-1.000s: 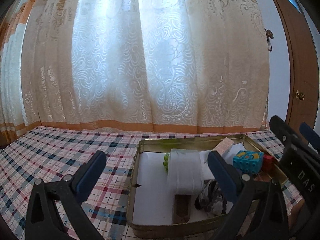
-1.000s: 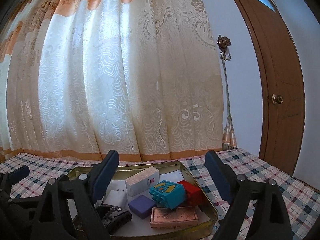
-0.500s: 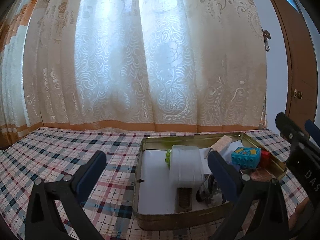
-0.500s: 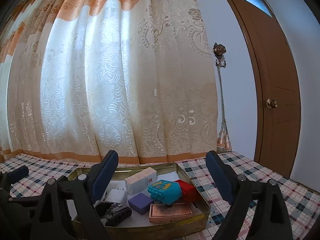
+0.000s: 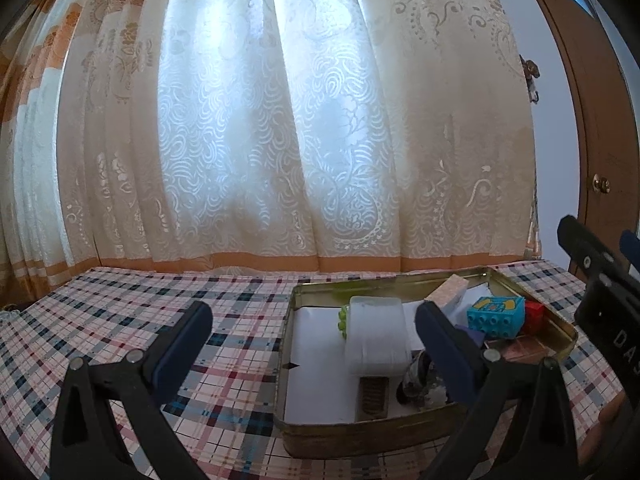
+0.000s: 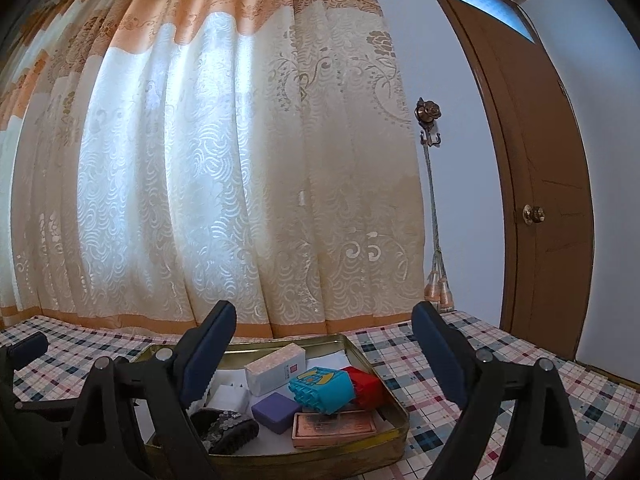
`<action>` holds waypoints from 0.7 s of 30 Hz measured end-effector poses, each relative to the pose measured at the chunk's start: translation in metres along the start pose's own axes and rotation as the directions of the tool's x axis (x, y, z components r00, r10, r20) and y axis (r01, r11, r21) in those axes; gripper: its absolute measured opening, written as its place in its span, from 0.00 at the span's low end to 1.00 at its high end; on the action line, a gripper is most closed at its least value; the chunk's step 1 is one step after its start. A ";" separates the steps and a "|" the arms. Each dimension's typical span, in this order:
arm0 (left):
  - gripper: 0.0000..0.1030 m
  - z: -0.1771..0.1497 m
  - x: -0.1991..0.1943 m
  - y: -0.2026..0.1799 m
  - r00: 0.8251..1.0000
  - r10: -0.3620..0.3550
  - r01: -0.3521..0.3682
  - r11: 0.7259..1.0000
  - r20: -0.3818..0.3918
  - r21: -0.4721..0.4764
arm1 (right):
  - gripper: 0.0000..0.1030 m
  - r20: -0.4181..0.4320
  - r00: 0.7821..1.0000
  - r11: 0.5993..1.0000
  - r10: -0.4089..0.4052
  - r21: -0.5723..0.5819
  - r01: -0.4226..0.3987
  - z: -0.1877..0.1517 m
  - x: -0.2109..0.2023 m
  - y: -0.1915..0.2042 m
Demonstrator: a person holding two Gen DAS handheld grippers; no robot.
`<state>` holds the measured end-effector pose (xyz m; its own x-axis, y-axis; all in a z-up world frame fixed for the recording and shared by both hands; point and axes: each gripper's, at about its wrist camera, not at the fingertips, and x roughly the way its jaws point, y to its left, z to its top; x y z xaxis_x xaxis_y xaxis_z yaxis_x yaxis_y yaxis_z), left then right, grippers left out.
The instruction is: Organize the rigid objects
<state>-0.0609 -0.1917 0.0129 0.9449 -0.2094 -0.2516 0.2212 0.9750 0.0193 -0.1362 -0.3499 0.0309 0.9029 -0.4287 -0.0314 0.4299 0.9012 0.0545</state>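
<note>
The tin (image 6: pixel 280 458) sits on the checked cloth (image 5: pixel 120 320), near the curtain (image 5: pixel 280 140). All the hard things lie inside it so they stay together: a blue block (image 6: pixel 322 390), a red block (image 6: pixel 366 386), a purple block (image 6: pixel 274 406), a white box (image 6: pixel 276 368) and a clear box (image 5: pixel 376 336). The left claw (image 5: pixel 312 332) is spread wide and holds nothing. The right claw (image 6: pixel 324 344) is spread wide too, empty, up above the tin. I think the sorting is about done.

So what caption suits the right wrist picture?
Open right tool hovering over a gold tin of small toys.
</note>
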 end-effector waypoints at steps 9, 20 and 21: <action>1.00 0.000 -0.002 -0.002 1.000 -0.004 0.004 1.000 0.002 0.010 | 0.89 -0.001 1.000 1.000 -0.002 0.004 0.002 0.001 0.000 -0.001; 1.00 0.000 0.001 -0.003 1.000 -0.016 0.016 1.000 -0.010 0.002 | 0.89 0.006 1.000 1.000 -0.008 0.012 0.007 0.001 -0.001 -0.003; 1.00 0.000 0.001 -0.004 1.000 -0.017 0.017 1.000 -0.008 0.002 | 0.89 0.006 1.000 1.000 -0.008 0.012 0.008 0.001 -0.001 -0.003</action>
<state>-0.0610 -0.1953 0.0127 0.9390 -0.2256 -0.2596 0.2379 0.9712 0.0165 -0.1387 -0.3520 0.0316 0.8993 -0.4365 -0.0262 0.4372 0.8969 0.0664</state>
